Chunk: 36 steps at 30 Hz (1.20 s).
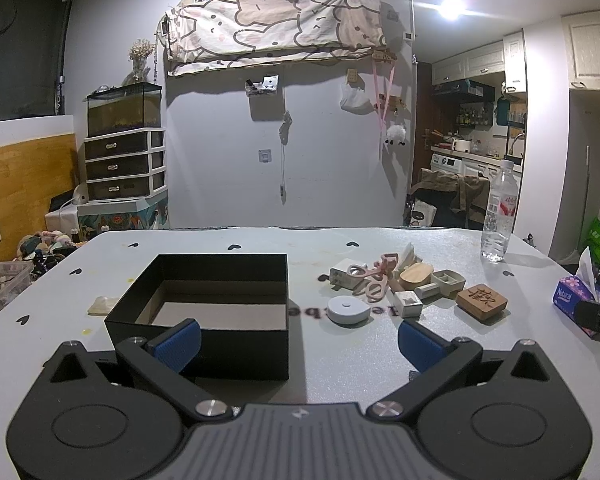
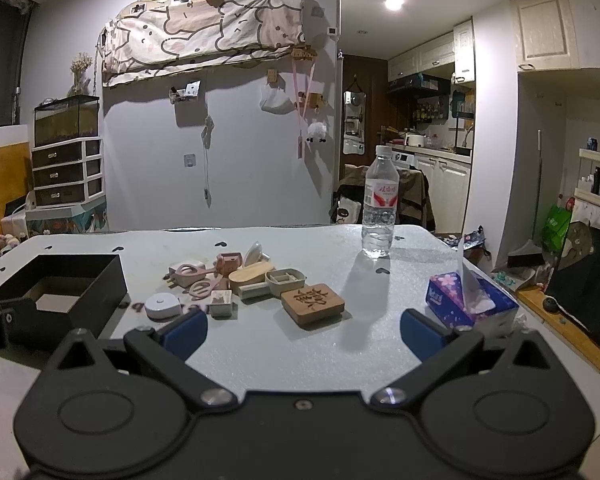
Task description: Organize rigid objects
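An open, empty black box (image 1: 204,304) sits on the grey table (image 1: 340,360); it also shows at the left of the right wrist view (image 2: 60,292). A cluster of small objects lies to its right: a white round disc (image 1: 347,309) (image 2: 162,306), a carved wooden block (image 1: 481,301) (image 2: 312,303), pink scissors (image 1: 374,280) (image 2: 202,286), an oval wooden-lidded box (image 1: 416,275) (image 2: 251,274), and white and grey pieces. My left gripper (image 1: 298,344) is open and empty in front of the box. My right gripper (image 2: 302,334) is open and empty in front of the wooden block.
A water bottle (image 1: 499,212) (image 2: 380,208) stands at the table's far right. A tissue pack (image 2: 470,300) (image 1: 582,300) lies near the right edge. A small pale tile (image 1: 102,305) lies left of the box. A drawer unit (image 1: 124,164) stands behind the table.
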### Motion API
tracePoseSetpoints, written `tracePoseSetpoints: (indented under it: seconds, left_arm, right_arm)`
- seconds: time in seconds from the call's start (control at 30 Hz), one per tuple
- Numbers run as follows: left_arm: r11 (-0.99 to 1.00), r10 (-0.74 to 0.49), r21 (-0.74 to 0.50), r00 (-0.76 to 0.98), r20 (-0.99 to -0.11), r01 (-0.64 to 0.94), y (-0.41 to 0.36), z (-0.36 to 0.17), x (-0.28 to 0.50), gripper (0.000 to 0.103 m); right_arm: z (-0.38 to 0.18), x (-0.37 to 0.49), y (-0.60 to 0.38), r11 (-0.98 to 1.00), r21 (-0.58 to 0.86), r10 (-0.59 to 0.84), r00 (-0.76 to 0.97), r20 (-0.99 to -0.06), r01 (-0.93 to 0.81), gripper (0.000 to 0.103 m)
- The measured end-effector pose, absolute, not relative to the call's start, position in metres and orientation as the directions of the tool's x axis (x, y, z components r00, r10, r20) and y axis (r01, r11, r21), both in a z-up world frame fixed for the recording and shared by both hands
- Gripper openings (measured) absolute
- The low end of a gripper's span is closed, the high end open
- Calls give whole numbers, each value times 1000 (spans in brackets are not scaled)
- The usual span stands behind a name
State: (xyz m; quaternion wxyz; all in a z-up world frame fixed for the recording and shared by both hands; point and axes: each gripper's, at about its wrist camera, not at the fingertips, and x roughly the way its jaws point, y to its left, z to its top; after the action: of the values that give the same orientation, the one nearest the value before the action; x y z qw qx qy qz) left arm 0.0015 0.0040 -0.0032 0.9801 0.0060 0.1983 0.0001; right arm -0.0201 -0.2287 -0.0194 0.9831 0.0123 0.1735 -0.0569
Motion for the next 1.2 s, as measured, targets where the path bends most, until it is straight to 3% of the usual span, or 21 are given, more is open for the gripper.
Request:
tracePoseSetpoints:
  seconds: [0.9, 1.2]
  left_arm:
    - [1000, -1, 19, 924, -383, 9, 4, -2, 1, 103]
    - [999, 51, 25, 921, -387, -44, 26, 1, 20, 103]
  right_arm:
    - [-20, -21, -228, 994, -2, -101, 932, -347, 107, 103]
    - [-17, -14, -230, 994, 13, -95, 930, -355, 107, 103]
